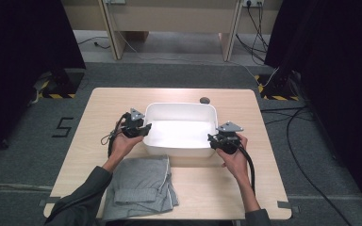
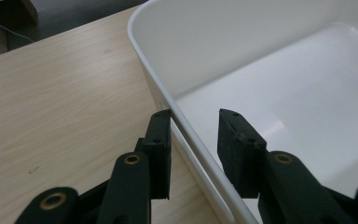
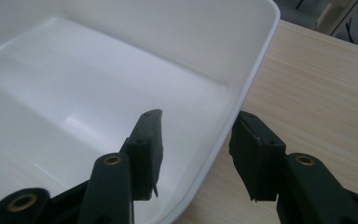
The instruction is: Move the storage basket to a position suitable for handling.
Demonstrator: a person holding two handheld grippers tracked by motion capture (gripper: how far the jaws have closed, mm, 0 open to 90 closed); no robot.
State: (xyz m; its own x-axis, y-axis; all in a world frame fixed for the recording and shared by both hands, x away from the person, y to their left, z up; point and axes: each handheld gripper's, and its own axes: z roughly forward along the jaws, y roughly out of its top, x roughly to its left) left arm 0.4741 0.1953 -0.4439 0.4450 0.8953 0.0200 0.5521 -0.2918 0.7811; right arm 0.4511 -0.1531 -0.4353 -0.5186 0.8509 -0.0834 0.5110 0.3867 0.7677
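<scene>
Nearest the person, a folded grey garment (image 1: 141, 187) lies on the wooden table (image 1: 259, 188), just on the near side of the white plastic tub (image 1: 181, 109), its far edge close to the tub's near wall. The tub is the landmark here, sitting around the middle of the table, and it is empty inside, bare white floor all the way across.

Now the hands. The left gripper (image 1: 141, 129) is at the tub's left wall, toward its near corner. From the left gripper view, its jaws straddle the rim (image 2: 177, 116): one jaw outside over the wood, touching or almost touching the lip, the other inside over the tub floor with a clear gap to the wall. So the tongs stand moderately wide, around the rim and not clamped on it.

Over on the other side, the right gripper (image 1: 215, 140) mirrors that at the tub's right wall, again near the front corner. In the right gripper view one jaw hangs inside the tub, the other outside over the table, with the rim (image 3: 233, 116) running between them. Gaps show on both sides, so these tongs are open too, bracketing the wall without gripping.

Beyond the tub, just past its far right corner, a small dark round object (image 1: 204, 100) rests on the table.
</scene>
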